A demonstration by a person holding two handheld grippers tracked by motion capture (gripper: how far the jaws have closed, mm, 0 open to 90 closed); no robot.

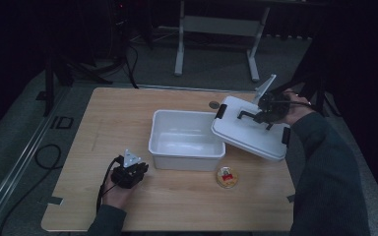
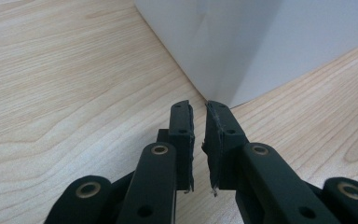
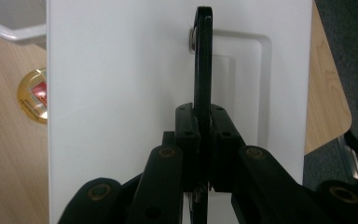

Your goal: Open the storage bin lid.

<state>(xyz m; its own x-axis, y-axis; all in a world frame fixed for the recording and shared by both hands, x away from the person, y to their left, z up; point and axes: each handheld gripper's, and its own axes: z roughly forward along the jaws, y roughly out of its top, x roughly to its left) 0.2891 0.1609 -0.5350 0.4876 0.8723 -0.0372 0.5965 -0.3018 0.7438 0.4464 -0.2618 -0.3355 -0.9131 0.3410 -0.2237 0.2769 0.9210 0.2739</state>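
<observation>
The right tongs (image 1: 265,114) pinch the black handle (image 3: 203,60) of the white lid (image 1: 248,132), their jaws pressed flat against both sides of it in the right gripper view. The lid hangs tilted, its lower left edge over the right rim of the open white box (image 1: 187,140) and its higher right side out past the box, above the worktop (image 1: 118,113). Black clips (image 1: 221,111) sit at the lid's ends. The box stands near the middle of the worktop, and nothing can be seen inside it from the high view.

The left tongs (image 1: 128,172) rest low on the worktop just beside the box's near left corner. In the left gripper view their jaws stand a narrow gap apart with nothing between them, tips pointing at the corner of the box (image 2: 242,46) and just short of it.

A small round tin (image 1: 226,177) with a gold rim and red label lies on the worktop in front of the box's right end, below the lid
</observation>
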